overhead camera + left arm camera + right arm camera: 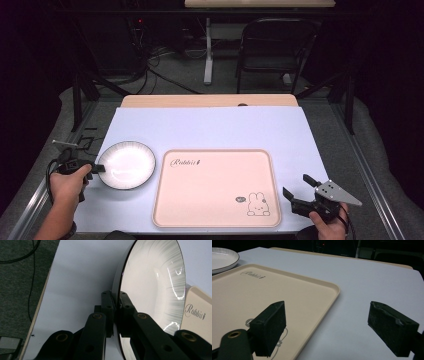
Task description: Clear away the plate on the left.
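Plate (127,164), white with a thin dark rim and fine grey streaks running in from the edge, sits at the lower left of the high view on the pale counter (210,127), just left of the tray (216,187) and close to it without clearly touching. In the left gripper view the plate (152,290) takes up the upper right, and its dark rim passes straight between the two black jaws.

The left tongs (100,168) are closed on the plate's left edge, one jaw above the rim and one beneath it, nearly meeting (115,310). The person's left hand (70,182) holds them at the lower left of the high view, a black cable looping beside it.

The tray is cream-coloured with rounded corners, a script word near its upper left corner and a small rabbit drawing (258,204) near its lower right corner. In the right gripper view the tray (317,293) fills the left half, with the plate's rim (227,263) in the upper left corner.

The right tongs (300,187) are at the lower right of the high view, just right of the tray, spread wide and holding nothing (327,327). The right hand (327,225) grips them under a grey three-cornered plate.
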`<act>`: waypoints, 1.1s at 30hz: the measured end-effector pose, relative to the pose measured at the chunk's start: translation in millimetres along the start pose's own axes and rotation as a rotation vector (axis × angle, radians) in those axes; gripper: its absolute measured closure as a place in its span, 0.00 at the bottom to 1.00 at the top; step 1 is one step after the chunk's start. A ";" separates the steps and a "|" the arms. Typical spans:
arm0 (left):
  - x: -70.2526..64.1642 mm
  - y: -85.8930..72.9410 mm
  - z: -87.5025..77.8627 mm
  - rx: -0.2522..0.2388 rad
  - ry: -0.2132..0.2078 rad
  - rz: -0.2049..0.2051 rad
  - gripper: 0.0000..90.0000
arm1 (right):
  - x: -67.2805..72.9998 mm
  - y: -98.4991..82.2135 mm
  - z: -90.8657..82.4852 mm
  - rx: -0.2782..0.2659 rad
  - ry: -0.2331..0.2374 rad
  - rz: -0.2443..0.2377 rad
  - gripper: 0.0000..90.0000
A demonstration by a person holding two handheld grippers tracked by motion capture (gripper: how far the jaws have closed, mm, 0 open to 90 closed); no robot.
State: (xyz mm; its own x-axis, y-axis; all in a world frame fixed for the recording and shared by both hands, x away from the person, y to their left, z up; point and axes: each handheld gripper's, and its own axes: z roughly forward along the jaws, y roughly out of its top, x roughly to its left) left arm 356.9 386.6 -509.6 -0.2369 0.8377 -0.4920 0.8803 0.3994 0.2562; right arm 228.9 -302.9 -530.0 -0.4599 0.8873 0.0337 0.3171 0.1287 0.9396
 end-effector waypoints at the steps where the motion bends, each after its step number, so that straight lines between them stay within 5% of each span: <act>1: -1.5 0.4 -0.7 0.002 0.006 0.008 0.95 | 0.1 0.0 0.1 -0.001 0.000 0.001 0.16; 10: -11.8 3.5 -6.3 -0.004 0.014 0.046 0.94 | -0.1 0.0 -0.1 -0.001 -0.001 -0.002 0.16; 18: -28.4 6.3 -14.6 -0.014 0.057 0.132 0.94 | -0.1 -0.1 -0.4 -0.002 -0.001 -0.004 0.16; 33: -47.4 12.6 -35.3 -0.032 0.080 0.174 0.93 | 0.2 0.0 -0.2 -0.003 -0.001 -0.006 0.16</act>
State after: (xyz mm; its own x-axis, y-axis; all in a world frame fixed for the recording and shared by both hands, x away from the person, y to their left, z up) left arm 364.7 365.0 -453.6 -0.1153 0.9218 -0.3702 0.8975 0.2564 0.3589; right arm 228.7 -302.8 -529.9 -0.4607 0.8871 0.0274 0.3115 0.1327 0.9409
